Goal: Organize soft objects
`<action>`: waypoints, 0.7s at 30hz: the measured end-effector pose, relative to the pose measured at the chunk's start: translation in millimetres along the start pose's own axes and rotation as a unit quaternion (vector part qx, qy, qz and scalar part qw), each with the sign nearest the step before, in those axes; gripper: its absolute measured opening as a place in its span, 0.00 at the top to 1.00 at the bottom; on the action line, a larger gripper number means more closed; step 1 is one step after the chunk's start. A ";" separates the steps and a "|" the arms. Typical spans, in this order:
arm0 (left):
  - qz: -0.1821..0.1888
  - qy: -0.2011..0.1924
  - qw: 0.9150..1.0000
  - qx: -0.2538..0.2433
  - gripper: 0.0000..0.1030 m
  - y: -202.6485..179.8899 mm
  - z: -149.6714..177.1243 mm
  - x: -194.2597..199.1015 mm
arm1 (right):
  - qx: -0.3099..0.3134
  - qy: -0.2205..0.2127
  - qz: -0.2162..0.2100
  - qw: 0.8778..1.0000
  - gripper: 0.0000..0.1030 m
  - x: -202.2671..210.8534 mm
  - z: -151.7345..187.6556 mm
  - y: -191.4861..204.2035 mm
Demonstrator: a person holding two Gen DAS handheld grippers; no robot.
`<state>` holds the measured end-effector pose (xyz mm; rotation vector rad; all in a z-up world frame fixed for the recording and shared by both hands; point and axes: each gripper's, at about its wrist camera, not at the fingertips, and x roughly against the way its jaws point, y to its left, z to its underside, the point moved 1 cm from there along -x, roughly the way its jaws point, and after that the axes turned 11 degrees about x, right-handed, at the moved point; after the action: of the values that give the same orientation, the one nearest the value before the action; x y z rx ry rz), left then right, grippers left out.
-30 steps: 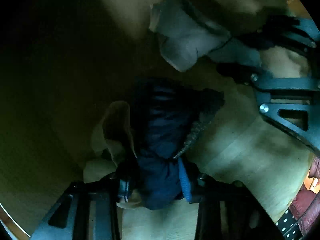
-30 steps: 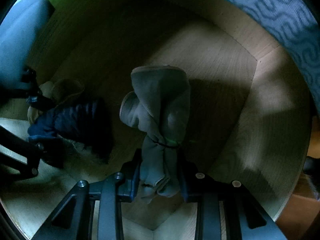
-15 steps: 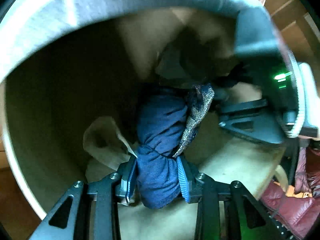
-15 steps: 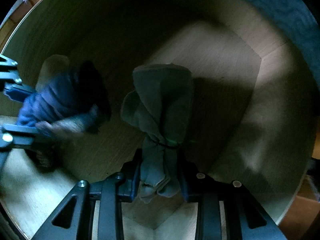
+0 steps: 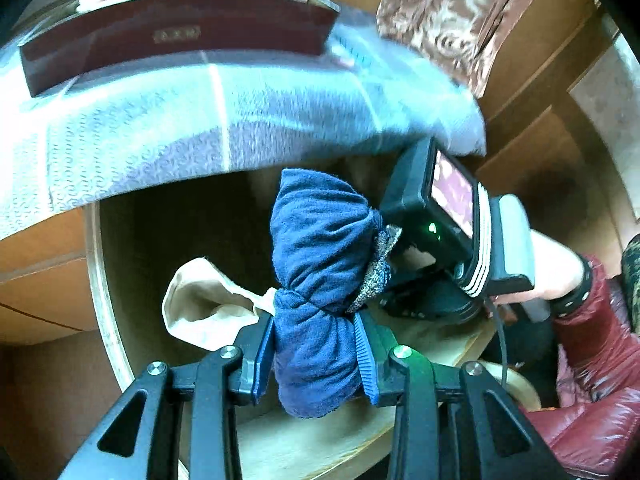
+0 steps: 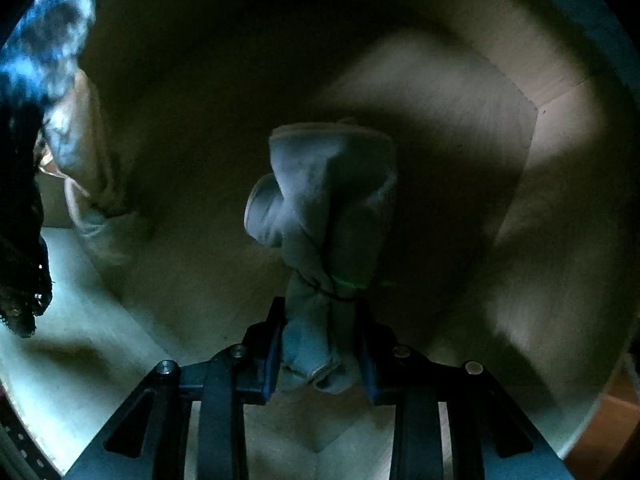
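Note:
My left gripper point(image 5: 316, 350) is shut on a rolled navy-blue sock bundle point(image 5: 320, 256) with a grey speckled cuff, held above the open wooden drawer point(image 5: 100, 280). A beige sock point(image 5: 200, 308) hangs beside the bundle at its left. My right gripper point(image 6: 322, 346) points down inside the dim drawer and is shut on a grey sock bundle point(image 6: 328, 200), which stands up from its jaws. The right gripper's body point(image 5: 448, 224) shows in the left wrist view, to the right of the navy bundle. The beige sock point(image 6: 84, 168) appears at the left edge of the right wrist view.
A blue-grey patterned cloth point(image 5: 200, 120) covers the top above the drawer, and a dark red box point(image 5: 172, 40) lies on it. A red quilted sleeve point(image 5: 592, 360) is at the right. The drawer's pale wooden floor point(image 6: 440, 100) lies beneath the grey bundle.
My left gripper has lifted the navy bundle up out of the drawer, so the cloth-covered top and the room have come into view. The right gripper has stayed put with the grey bundle.

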<state>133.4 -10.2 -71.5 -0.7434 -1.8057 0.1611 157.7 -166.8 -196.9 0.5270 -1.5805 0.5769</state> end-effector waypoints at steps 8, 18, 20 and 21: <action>-0.018 0.010 1.000 0.003 0.65 19.3 28.3 -16.2 | -0.006 -0.010 -0.003 1.000 0.69 6.0 -2.4 -4.6; -0.097 0.042 0.994 0.008 0.56 24.8 35.4 -31.8 | -0.008 -0.011 0.000 1.000 0.69 6.2 -0.7 3.1; -0.112 0.049 0.992 0.000 0.56 24.4 38.3 -32.0 | -0.009 -0.012 0.000 1.000 0.69 5.8 -0.6 3.9; -0.118 0.051 0.992 0.000 0.55 9.9 31.3 -43.0 | -0.009 -0.013 0.000 1.000 0.69 4.9 0.2 3.3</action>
<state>117.1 -18.6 -122.5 -0.5231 -1.7791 -0.0344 155.0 -164.5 -192.3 0.5231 -1.6091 0.5580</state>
